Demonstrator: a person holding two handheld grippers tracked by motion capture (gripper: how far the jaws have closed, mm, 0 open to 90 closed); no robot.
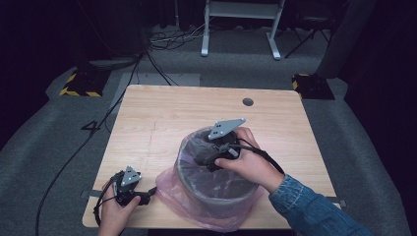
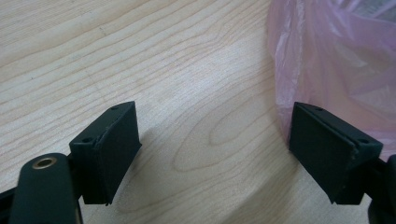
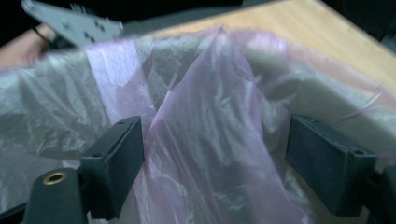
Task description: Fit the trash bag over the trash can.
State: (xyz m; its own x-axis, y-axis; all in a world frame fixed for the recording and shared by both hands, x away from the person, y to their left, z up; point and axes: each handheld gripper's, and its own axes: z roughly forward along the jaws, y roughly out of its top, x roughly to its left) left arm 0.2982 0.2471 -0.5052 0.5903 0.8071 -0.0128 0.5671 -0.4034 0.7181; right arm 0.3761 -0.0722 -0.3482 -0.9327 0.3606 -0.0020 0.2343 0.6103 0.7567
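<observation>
A grey round bin (image 1: 216, 189) lined with a thin pink plastic bag (image 1: 172, 189) stands at the front middle of the wooden table (image 1: 162, 118). My left gripper (image 1: 149, 196) lies low at the table's front left and is open. Its jaws (image 2: 215, 149) frame bare wood, and the bag's loose skirt (image 2: 336, 56) lies beside the right-hand jaw. My right gripper (image 1: 204, 158) reaches down into the bin's mouth from the right, open. An upright fold of the bag (image 3: 205, 140) stands between its jaws (image 3: 215, 163), and the pads do not pinch it.
A small round hole (image 1: 248, 102) sits near the table's far edge. Cables (image 1: 74, 152) trail over the grey floor to the left. A white frame (image 1: 241, 29) and striped blocks (image 1: 78, 83) stand beyond the table. The left gripper's grey plate (image 3: 70, 21) shows past the bin's rim.
</observation>
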